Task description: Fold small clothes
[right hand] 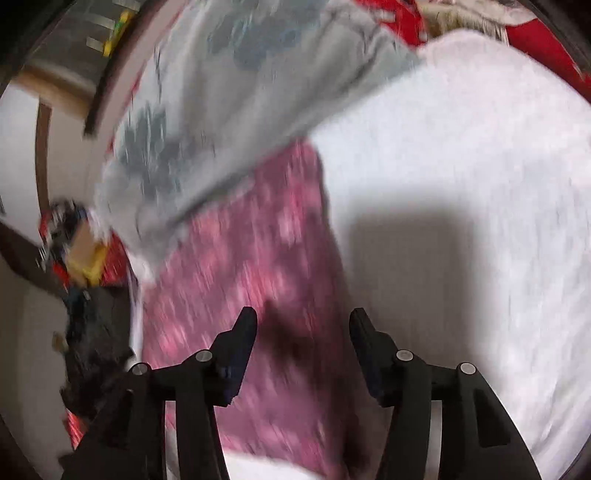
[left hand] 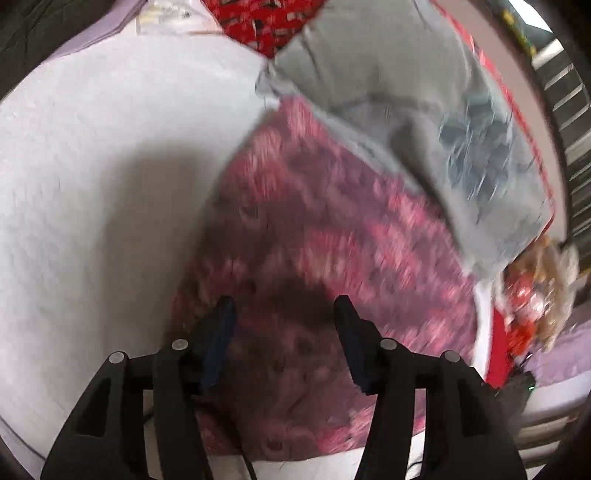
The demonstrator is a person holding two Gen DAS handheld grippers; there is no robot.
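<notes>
The work surface is a white towelling sheet (left hand: 92, 155) spread over a bed, with lilac bedding at its edges and dark furniture at the rim of both views.

Nearest to me, my left gripper (left hand: 284, 317) stands with its jaws wide apart and nothing between them. It hangs over the near end of the pink patterned garment (left hand: 332, 229), which lies flat on the sheet. My right gripper (right hand: 303, 328) is likewise spread wide and empty, above the same pink garment (right hand: 251, 277), close to its right-hand edge where the white sheet (right hand: 461, 184) begins.

Beyond the pink piece lies a grey printed garment (left hand: 424, 110), which overlaps its far end. In the right view the grey garment (right hand: 207, 110) covers the far left corner of the pink one. Farther still there is red patterned cloth (left hand: 266, 22) and a heap of mixed items (left hand: 532, 295) at the bed's edge.

Hazards, as I judge them:
- Both views are smeared, so a pinch made now may miss the hem.
- A deep bite may take the sheet together with the garment.
- The overlapping grey piece may drag along when the pink one is folded or lifted, which would spoil the crease.
- Uneven grips may skew the fold.
</notes>
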